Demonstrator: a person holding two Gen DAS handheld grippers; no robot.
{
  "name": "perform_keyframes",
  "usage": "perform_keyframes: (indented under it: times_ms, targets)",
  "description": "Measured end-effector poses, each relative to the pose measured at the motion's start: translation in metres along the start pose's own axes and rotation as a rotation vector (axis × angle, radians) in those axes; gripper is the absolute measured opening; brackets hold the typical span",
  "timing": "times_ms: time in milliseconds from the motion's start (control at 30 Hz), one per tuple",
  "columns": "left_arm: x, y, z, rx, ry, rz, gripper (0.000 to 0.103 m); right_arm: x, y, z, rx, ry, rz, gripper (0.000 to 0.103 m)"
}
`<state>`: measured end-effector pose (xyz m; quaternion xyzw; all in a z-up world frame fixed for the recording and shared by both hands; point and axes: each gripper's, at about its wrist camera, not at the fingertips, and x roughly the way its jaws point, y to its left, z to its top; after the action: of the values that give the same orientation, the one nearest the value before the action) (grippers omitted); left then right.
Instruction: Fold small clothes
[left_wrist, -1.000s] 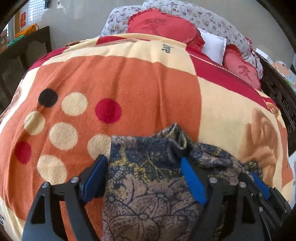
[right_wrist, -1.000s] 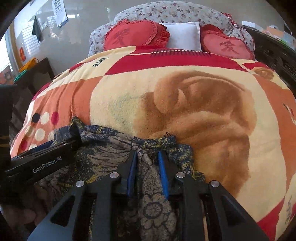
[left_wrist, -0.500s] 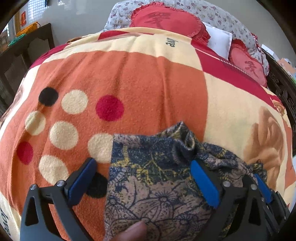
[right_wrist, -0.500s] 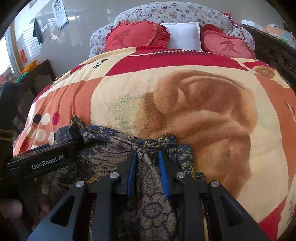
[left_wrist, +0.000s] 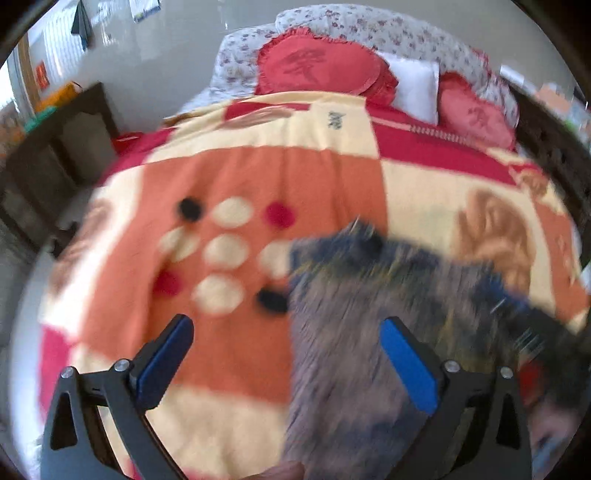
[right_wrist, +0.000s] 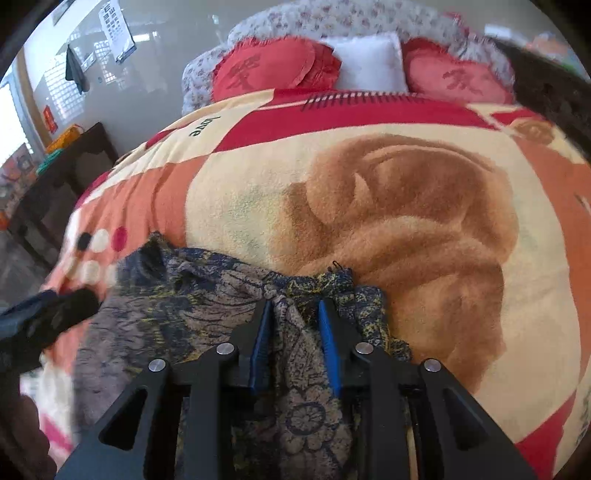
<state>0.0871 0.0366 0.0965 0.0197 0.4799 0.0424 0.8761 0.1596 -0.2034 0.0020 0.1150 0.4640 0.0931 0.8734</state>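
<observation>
Since half a second ago the left gripper (left_wrist: 286, 363) has pulled back and up from the cloth (right_wrist: 221, 295): more of the blanket (left_wrist: 240, 177) shows in its view, and that picture is smeared with motion. Its fingers (left_wrist: 164, 360) are spread wide and released, with nothing between them; the left one hangs over bare blanket, the right one over the cloth's near part.

In the right wrist view the right gripper (right_wrist: 293, 338) is as it was, its fingers (right_wrist: 328, 339) clenched on a bunched fold of the cloth near its far edge. The cloth, dark blue and grey-brown with a flower print, lies on the blanket at the near end of the bed, spread out to the left of the pinch and gathered into wrinkles at it. The left gripper shows as a dark blur at that picture's left edge, above the cloth's left side.

Two red pillows (right_wrist: 273, 68) and a white one (right_wrist: 369, 62) lie at the head of the bed.
</observation>
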Motion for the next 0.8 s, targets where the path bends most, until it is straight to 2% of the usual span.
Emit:
perform_keyframes:
  times_ms: [33, 133, 200, 333, 433, 567, 800]
  targets:
    - [-0.012, 0.002, -0.012, 0.001, 0.009, 0.000, 0.103, -0.012, 0.000, 0.000, 0.000, -0.007, 0.003, 0.044]
    - [-0.042, 0.004, -0.047, -0.017, 0.029, -0.042, 0.103, -0.083, 0.004, -0.014, -0.079, -0.105, -0.002, 0.044]
    - [-0.061, 0.000, -0.070, -0.030, 0.031, -0.068, 0.103, -0.125, 0.005, -0.033, -0.128, -0.141, 0.000, 0.049]
    - [-0.080, -0.014, -0.100, -0.044, 0.057, -0.106, 0.103, -0.180, 0.003, -0.083, -0.210, -0.125, -0.031, 0.057]
    - [-0.086, -0.026, -0.110, -0.024, 0.065, -0.108, 0.103, -0.198, 0.001, -0.118, -0.239, -0.090, -0.038, 0.057]
    - [-0.088, -0.034, -0.117, -0.006, 0.068, -0.106, 0.103, -0.201, -0.003, -0.140, -0.250, -0.054, -0.048, 0.057]
    - [-0.082, -0.028, -0.117, -0.017, 0.072, -0.084, 0.103, -0.202, -0.008, -0.152, -0.196, -0.049, -0.045, 0.058]
